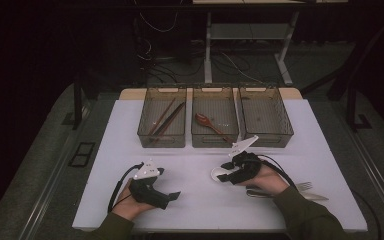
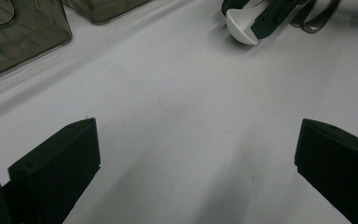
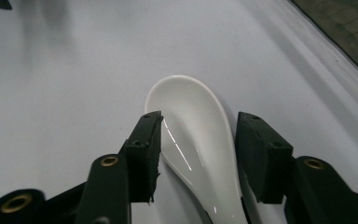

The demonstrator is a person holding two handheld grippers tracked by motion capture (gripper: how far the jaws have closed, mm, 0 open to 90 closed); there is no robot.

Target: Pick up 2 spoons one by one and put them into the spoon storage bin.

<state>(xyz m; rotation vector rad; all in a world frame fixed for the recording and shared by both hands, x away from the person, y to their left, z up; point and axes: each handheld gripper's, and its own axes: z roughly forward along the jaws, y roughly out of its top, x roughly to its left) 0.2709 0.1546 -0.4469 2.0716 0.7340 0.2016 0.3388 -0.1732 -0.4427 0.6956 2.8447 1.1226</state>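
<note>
White ceramic spoon (image 3: 193,140) lies on the pale surface (image 1: 195,200), in front of the middle bin and toward the person's right. The right tool (image 3: 198,154) straddles it: its two black jaws stand part-open on either side of the spoon, around where the bowl narrows into the handle. The left-hand pad (image 3: 144,154) sits right at the spoon's edge, while the other pad (image 3: 261,156) looks slightly clear of it, so the pads do not clamp it; whether the near pad actually touches cannot be told. From the left gripper view the spoon's rounded bowl pokes out beyond the right tool's jaws.

The left tool (image 2: 196,158) rests low over bare surface, well apart from the spoon, with its jaws spread wide and nothing between them.

At the far side of the surface stand three smoky transparent bins side by side. The left bin (image 1: 162,117) holds dark chopsticks (image 1: 166,119), the middle bin (image 1: 214,117) holds a red spoon (image 1: 207,124), and the right bin (image 1: 266,116) looks empty. A metal fork (image 1: 304,186) lies just beside the right hand (image 1: 266,179), partly hidden under the sleeve. Nothing lies between the white spoon and the bins.
</note>
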